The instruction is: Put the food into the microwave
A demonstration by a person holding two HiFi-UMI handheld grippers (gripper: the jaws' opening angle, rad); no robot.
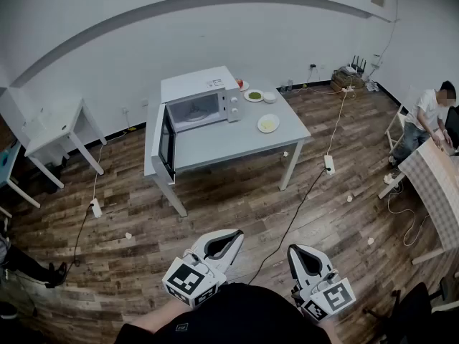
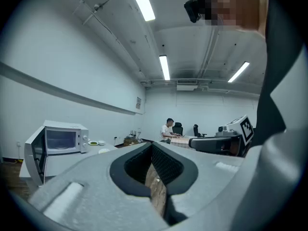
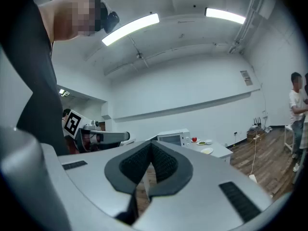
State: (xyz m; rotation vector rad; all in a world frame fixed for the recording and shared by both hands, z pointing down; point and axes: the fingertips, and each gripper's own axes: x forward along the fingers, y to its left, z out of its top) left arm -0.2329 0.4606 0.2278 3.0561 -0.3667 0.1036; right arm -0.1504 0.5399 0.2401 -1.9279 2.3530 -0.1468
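Note:
A white microwave (image 1: 199, 97) stands on the grey table (image 1: 215, 145) across the room, its door (image 1: 166, 140) swung open toward me. Right of it lie a plate of green food (image 1: 254, 95), a small white bowl (image 1: 270, 97), a plate of pale yellow food (image 1: 268, 123) and something red (image 1: 239, 83). Both grippers are held close to my body, far from the table. My left gripper (image 1: 238, 233) is shut and empty; my right gripper (image 1: 292, 250) is shut and empty too. The left gripper view shows the microwave (image 2: 62, 141) far left; the right gripper view shows it (image 3: 169, 138) ahead.
A small white side table (image 1: 54, 131) stands at the left wall. Power strips (image 1: 95, 207) (image 1: 329, 164) and cables trail over the wooden floor. A person (image 1: 424, 115) sits at the right beside a checked table (image 1: 439, 186). Small bits of debris dot the floor.

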